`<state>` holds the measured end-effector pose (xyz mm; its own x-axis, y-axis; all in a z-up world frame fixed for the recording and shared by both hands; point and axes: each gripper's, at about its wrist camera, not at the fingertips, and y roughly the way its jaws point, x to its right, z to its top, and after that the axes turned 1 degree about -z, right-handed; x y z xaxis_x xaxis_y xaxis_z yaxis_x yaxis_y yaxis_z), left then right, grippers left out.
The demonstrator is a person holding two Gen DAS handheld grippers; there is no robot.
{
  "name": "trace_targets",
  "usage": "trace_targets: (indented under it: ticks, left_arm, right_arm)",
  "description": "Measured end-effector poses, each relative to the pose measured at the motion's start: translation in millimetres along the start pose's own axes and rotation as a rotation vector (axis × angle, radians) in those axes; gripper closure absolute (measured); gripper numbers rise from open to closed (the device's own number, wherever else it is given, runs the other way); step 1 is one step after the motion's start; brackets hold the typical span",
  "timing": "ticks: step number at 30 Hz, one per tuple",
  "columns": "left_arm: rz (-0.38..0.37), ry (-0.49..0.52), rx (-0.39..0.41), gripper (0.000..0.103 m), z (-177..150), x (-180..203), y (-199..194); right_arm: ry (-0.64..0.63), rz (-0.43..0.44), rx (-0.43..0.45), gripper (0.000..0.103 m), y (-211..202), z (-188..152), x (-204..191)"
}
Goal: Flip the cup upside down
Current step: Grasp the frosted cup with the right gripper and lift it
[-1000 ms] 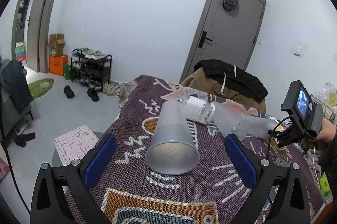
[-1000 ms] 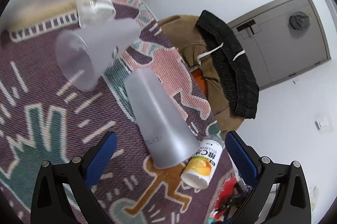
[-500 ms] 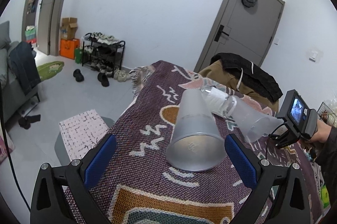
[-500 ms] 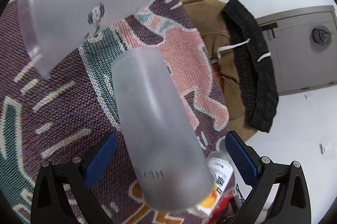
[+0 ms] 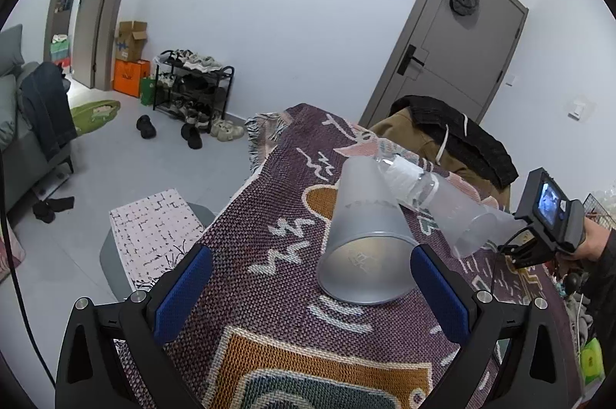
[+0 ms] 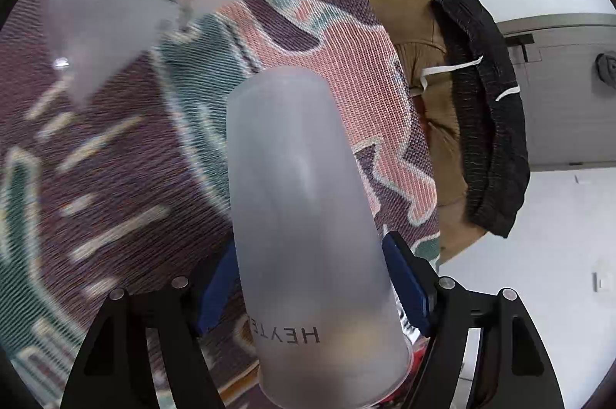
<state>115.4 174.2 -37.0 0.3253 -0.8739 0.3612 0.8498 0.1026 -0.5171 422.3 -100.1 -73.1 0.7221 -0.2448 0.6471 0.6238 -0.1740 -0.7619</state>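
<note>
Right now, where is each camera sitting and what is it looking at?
Left wrist: on the left gripper, looking along the blanket at a frosted cup lying down; own blue fingers and the person's right hand show.
Right wrist: on the right gripper, looking down the second frosted cup between its fingers.
Both see both cups, the blanket and the door.

- cup (image 6: 308, 216): frosted translucent grey, dark lettering near the rim.
- second cup (image 5: 365, 235): the same frosted grey.
- woven cloth (image 5: 269, 255) on the bench: dark purple with white zigzags and dashes, pink, teal and ochre shapes.
- hand-held gripper pads (image 5: 181, 289): blue on black frames.
- door (image 5: 454, 62): grey.
- jacket (image 6: 419, 62): brown, black garment over it.
</note>
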Motion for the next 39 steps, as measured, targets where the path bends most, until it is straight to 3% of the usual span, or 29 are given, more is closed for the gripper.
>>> trace_targets:
  ticks: [10, 22, 32, 39]
  left_arm:
    - [-0.038, 0.018, 0.035, 0.000, -4.2, 6.5, -30.9]
    - [-0.063, 0.033, 0.062, 0.000, -17.2, -0.7, -56.8]
    - [-0.086, 0.045, 0.024, 0.000, -41.9, -6.5, -64.7]
    - [-0.076, 0.034, -0.006, 0.000, -54.8, -19.2, -64.9]
  right_arm:
    - [0.041, -0.015, 0.038, 0.029, -69.8, -35.8, -9.3]
    - [0.058, 0.057, 0.114, 0.029, -149.5, -56.7, -49.7]
    - [0.094, 0.078, 0.187, 0.029, -208.4, -58.5, -95.3]
    - [0.151, 0.114, 0.229, 0.029, -228.0, -64.5, -121.5]
